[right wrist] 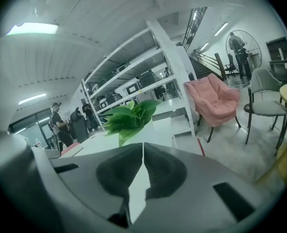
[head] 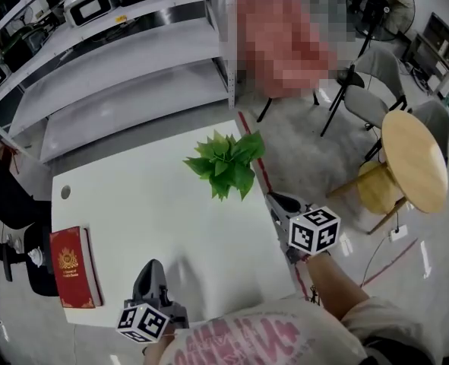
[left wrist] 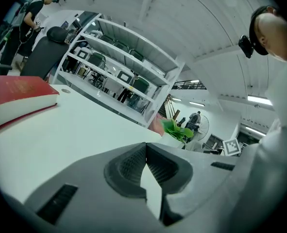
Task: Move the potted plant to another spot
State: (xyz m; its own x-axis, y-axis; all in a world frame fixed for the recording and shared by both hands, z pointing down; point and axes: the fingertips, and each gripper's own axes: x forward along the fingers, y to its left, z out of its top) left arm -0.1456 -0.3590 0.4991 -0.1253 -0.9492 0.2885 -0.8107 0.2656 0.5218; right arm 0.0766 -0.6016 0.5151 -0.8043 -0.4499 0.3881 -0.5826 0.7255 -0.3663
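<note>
Inspecting white table (head: 148, 226): two items on it. Potted plant (head: 226, 162) upright near far right corner, close to right edge; leaves hide pot from above. Red book (head: 74, 267) flat at near left corner, well apart from plant. Right tool (head: 276, 202) at right edge, jaws together, nothing between; plant near, straight ahead toward far edge. Left tool (head: 151, 271) at near edge, jaws together, nothing between; plant well apart, ahead and rightward. Judgement: right tool nearer; jaws must open before grasp.
</note>
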